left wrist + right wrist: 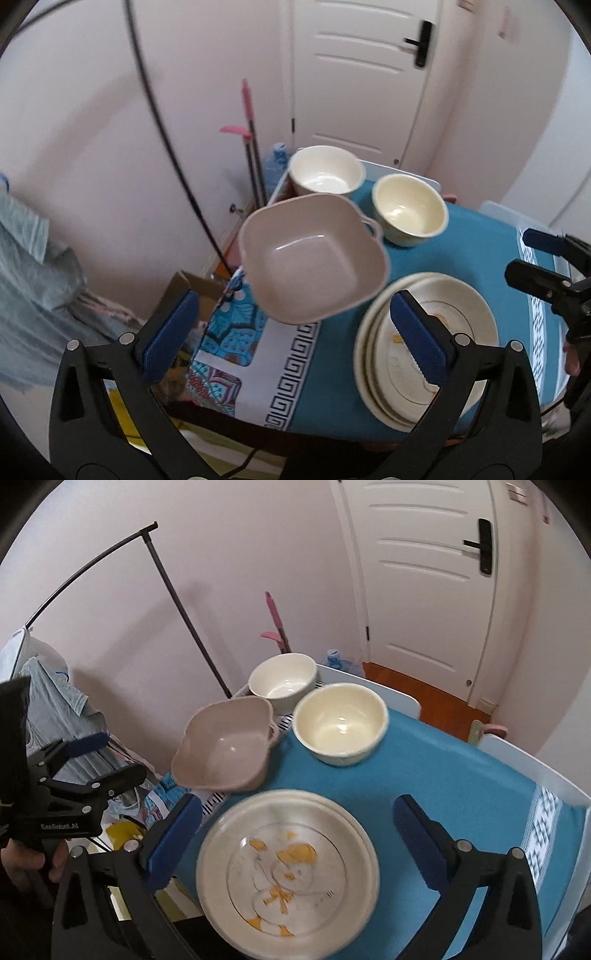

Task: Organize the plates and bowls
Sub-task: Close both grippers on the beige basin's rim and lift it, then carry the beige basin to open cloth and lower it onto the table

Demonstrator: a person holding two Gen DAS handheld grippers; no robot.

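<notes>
We see the pink square bowl upright, mouth up, its small handle toward two o'clock, at the left edge of the teal-clothed worktop. Two cream bowls sit at twelve; stacked plates are nearest. Both the left gripper and right gripper have fingers spread wide, empty. A white door stands behind. Only the right view shows the duck print.

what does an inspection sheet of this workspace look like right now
surface: table under a teal cloth with patterned border.
job's things: stack of cream plates, duck print on top; pink square plastic bowl; two cream round bowls.
clutter: nothing seen on the cloth.
grippers: left gripper and right gripper open, blue fingers empty.
cables: thin black cable by the wall.
surroundings: white door, pink mop, water jug.
</notes>
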